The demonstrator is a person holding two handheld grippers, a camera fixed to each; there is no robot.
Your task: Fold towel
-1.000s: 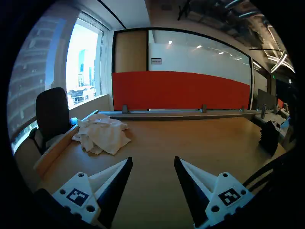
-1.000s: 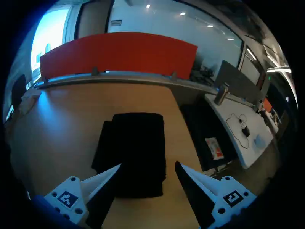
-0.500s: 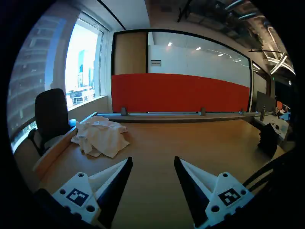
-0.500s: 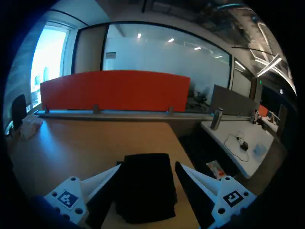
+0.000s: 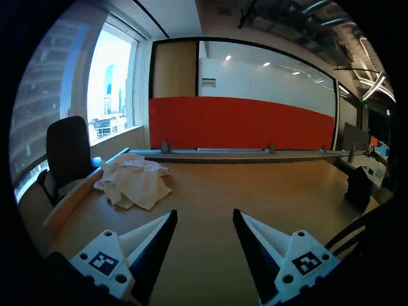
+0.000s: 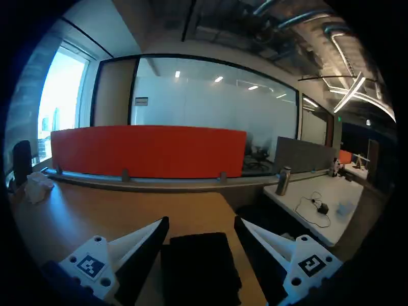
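Note:
A crumpled cream towel [image 5: 133,182] lies in a heap on the wooden desk [image 5: 245,188] at the far left, near the window side. My left gripper [image 5: 203,224] hovers open over bare desk, well short of that heap and to its right. A folded black towel [image 6: 203,266] lies flat on the desk near its right edge, and my right gripper [image 6: 201,230] stands open just above its near part, fingers either side without touching. The same black stack [image 5: 358,186] appears at the right in the left gripper view. The cream heap [image 6: 37,185] sits small at the far left in the right gripper view.
A red divider panel [image 5: 239,122] on a grey rail closes the desk's far edge. A black office chair [image 5: 66,150] stands by the window at left. Beyond the desk's right edge a white desk [image 6: 321,204] holds a metal bottle [image 6: 282,181] and cables.
The right gripper has risen and tilted up, so the black towel slid from the middle to the bottom of its view. The left gripper has barely moved.

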